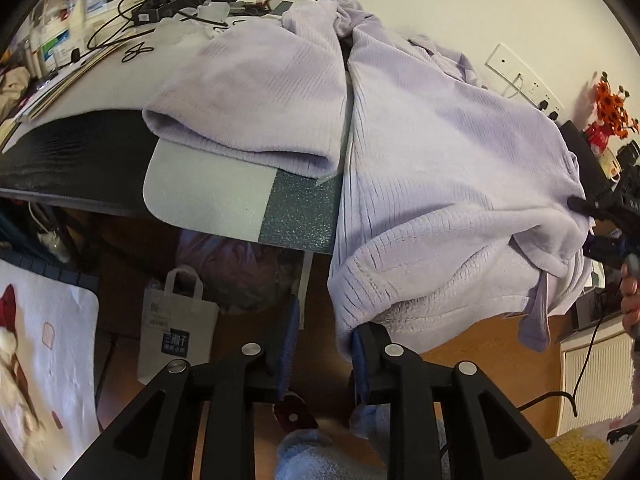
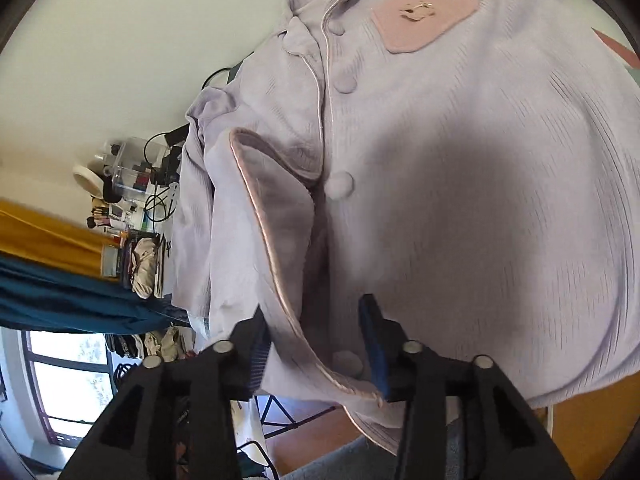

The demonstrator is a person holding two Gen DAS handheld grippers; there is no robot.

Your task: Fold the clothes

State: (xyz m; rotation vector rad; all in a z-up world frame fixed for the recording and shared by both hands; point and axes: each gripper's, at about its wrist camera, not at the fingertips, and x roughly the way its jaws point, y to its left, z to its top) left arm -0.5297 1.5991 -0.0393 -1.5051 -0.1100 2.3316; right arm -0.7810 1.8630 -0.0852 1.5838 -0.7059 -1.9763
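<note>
A lavender fleece pajama top (image 1: 432,168) lies over the table edge, one sleeve (image 1: 256,92) spread on the table. In the right wrist view the top (image 2: 460,200) shows its buttons and a pink chest pocket (image 2: 426,14). My left gripper (image 1: 326,344) is open, its right finger touching the hanging hem. My right gripper (image 2: 314,344) is open with the piped front edge (image 2: 280,264) between its fingers. It also shows in the left wrist view (image 1: 600,228) at the garment's right edge.
The table (image 1: 208,200) carries a grey mat, cables (image 1: 132,12) and boxes at the back. A white paper bag (image 1: 176,320) stands on the wooden floor below. A wall socket (image 1: 520,76) and orange flowers (image 1: 612,108) are at right. A window (image 2: 68,384) is at lower left.
</note>
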